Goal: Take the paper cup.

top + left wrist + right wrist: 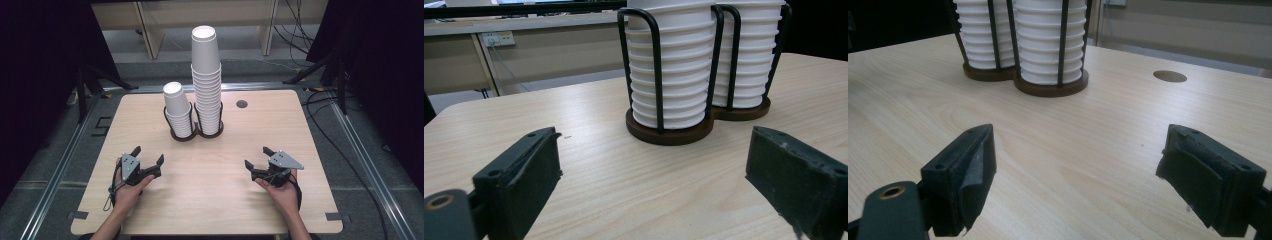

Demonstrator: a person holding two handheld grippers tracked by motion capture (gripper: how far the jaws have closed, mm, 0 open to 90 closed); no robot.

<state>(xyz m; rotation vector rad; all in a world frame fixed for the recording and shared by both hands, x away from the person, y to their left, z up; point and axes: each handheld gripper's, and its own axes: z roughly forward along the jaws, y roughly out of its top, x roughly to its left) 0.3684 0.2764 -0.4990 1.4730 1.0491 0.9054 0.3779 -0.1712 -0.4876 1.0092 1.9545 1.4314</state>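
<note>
Two stacks of white paper cups stand upside down in a double black wire holder (196, 131) at the table's far middle: a short stack (178, 109) on the left and a tall stack (206, 80) on the right. My left gripper (148, 155) rests low at the near left, open, with nothing between its jaws. My right gripper (257, 157) rests at the near right, open too and holding nothing. Both point toward the holder, well short of it. The left gripper view has the short stack (669, 75) nearest; the right gripper view has the tall stack (1050, 42) nearest.
The light wooden table (210, 200) has a round cable hole (242, 104) right of the holder. Black tripod legs and cables lie on the floor around the table, and wooden furniture stands behind it.
</note>
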